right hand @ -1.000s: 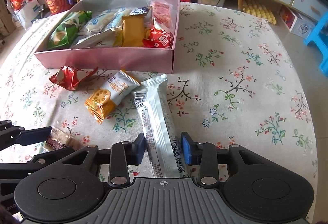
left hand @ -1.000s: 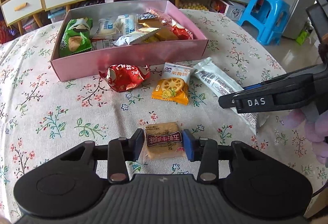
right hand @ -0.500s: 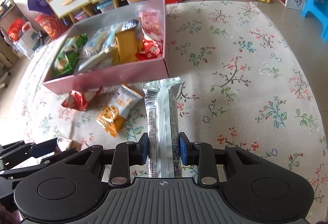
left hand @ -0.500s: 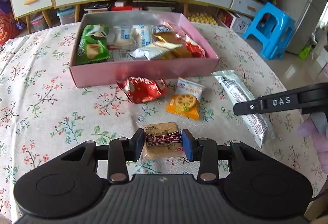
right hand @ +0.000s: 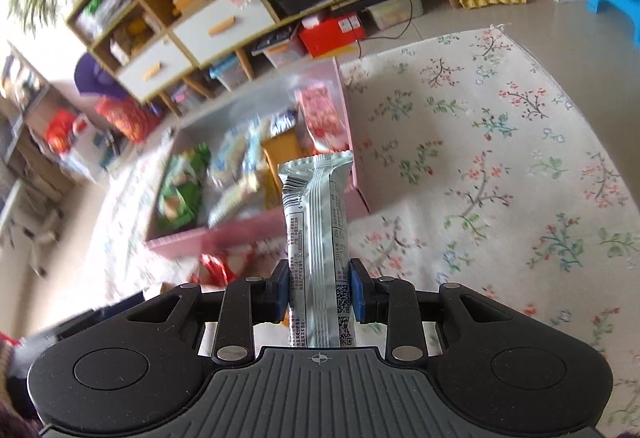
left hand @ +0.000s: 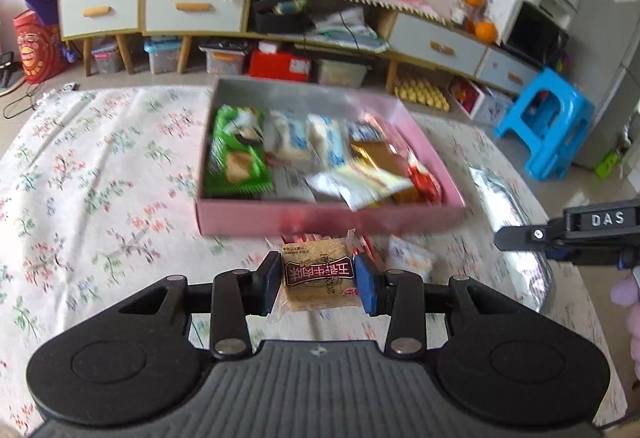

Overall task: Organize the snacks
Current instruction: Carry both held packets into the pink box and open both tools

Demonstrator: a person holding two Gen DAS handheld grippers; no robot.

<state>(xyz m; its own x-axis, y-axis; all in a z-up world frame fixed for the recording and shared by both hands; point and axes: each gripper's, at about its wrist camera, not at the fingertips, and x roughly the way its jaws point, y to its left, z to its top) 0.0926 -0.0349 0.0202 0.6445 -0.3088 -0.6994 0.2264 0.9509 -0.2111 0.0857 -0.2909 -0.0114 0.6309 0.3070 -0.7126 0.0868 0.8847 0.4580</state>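
Left wrist view: left tongs (left hand: 316, 280) clenched on a square biscuit packet (left hand: 318, 280), held above the flowered tabletop (left hand: 100, 197), just in front of the pink box (left hand: 328, 220). Inside the box, a green packet (left hand: 236, 157) at the left end, among other snacks. Right of the box, the right tongs' tip with silver wrapper.

Right wrist view: right tongs (right hand: 318, 296) clenched on a long silver bar (right hand: 318, 238), its far end over the box's near right corner.

Both grippers are black, with ribbed grey bodies, silver pivot screws and blue pads (left hand: 363, 284). The right gripper (left hand: 568, 234) bears white "DAS" lettering.
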